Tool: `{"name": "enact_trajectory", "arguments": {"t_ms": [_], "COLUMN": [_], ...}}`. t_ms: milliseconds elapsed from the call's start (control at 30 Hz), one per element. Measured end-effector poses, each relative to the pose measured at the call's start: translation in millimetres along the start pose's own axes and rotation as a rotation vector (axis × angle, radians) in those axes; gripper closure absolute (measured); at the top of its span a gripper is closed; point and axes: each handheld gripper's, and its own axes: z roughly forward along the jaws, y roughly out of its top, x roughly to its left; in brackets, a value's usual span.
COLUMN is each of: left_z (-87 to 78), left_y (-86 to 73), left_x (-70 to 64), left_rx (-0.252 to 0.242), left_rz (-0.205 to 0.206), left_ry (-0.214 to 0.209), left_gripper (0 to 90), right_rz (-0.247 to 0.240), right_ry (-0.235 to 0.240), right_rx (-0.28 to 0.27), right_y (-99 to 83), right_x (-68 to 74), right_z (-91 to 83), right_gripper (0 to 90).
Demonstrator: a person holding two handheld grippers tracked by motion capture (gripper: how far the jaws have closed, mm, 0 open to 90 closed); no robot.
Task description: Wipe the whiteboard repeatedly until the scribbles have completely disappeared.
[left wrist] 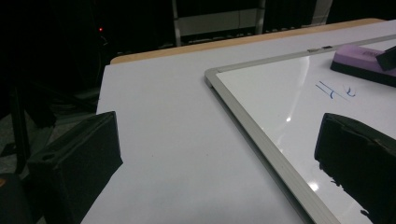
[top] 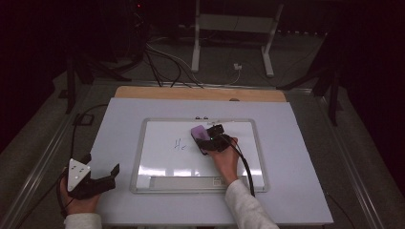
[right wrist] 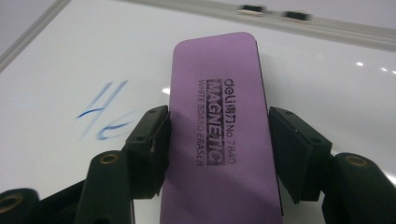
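- Dim workshop surroundings are seen around a white table (top: pixel 296 191), on which a framed whiteboard (top: pixel 248 125) is laid flat.
- At the table's near-left corner, the left gripper (top: pixel 102 174) is held idle with its jaws apart, nothing between them.
- On the board, the right gripper (right wrist: pixel 217 135) is clamped across a purple eraser (right wrist: pixel 219 93), just right of the writing (top: pixel 180 143).
- For a clean wipe, the eraser should be kept flat, pressed evenly, and drawn left over the marks.
- "deli MAGNETIC WHITE BOARD ERASER No 7840" can be read on the eraser; the blue marks appear to read "He".
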Motion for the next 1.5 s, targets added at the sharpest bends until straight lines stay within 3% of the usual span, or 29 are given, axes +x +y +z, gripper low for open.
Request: {"name": "enact_trajectory", "arguments": {"t_ms": [100, 167, 233, 367, 467, 533, 733, 833, 900, 967, 1100, 1200, 1267, 1500], "left_z": [-0.3, -0.7, -1.3, -1.2, -0.4, -0.2, -0.4, -0.4, -0.6, -1.0, -1.3, -0.8, -0.3, -0.3], "left_y": [-0.1, -0.1, 0.0, -0.3, -0.3, -0.1, 0.0, 0.0, 0.1, 0.2, -0.1, -0.2, -0.2, -0.1], "left_x": [0.1, 0.4, 0.5, 1.1, 0.9, 0.3, -0.2, -0.2, -0.2, 0.1, 0.8, 1.0, 0.6, -0.3], "left_rx": [0.0, 0.0, -0.004, -0.003, 0.0, 0.0, -0.001, 0.0, -0.001, -0.002, -0.003, -0.002, -0.001, 0.0], "left_rz": [-0.001, 0.0, -0.003, -0.005, -0.002, 0.0, 0.0, 0.0, 0.001, -0.001, -0.003, -0.001, -0.002, 0.0], "left_ry": [0.001, 0.001, 0.002, 0.002, 0.002, 0.001, 0.0, 0.0, 0.001, 0.001, 0.002, 0.001, 0.002, 0.0], "left_gripper": [1.3, 1.3, 1.3, 1.3, 1.3, 1.3, 1.3, 1.3, 1.3, 1.3, 1.3, 1.3, 1.3, 1.3], "right_rz": [-0.067, -0.08, -0.066, 0.012, 0.019, 0.006, -0.13, -0.173, -0.174, -0.171, -0.086, -0.053, -0.065, -0.183], "right_ry": [0.061, 0.066, 0.03, -0.058, -0.069, -0.023, 0.107, 0.154, 0.163, 0.125, 0.035, 0.01, 0.034, 0.151], "right_rx": [0.014, 0.019, 0.011, -0.007, -0.009, -0.006, 0.015, 0.031, 0.037, 0.027, 0.009, 0.005, 0.004, 0.038], "right_y": [-2.0, -1.9, -1.0, 0.9, 0.9, -0.3, -5.5, -7.1, -6.6, -5.4, -1.5, -0.4, -1.5, -5.9], "right_x": [11.5, 12.0, 7.6, -10.0, -11.1, -5.6, 29.2, 38.5, 38.2, 35.0, 18.4, 13.2, 17.1, 41.7], "right_z": [1.6, 1.4, 0.6, -2.4, -3.1, -1.1, 4.7, 5.4, 5.3, 5.1, 4.1, 3.6, 4.5, 6.5], "right_gripper": [40.9, 41.0, 40.9, 40.9, 40.9, 40.9, 40.9, 40.9, 41.0, 41.0, 41.0, 41.0, 40.9, 40.9]}}
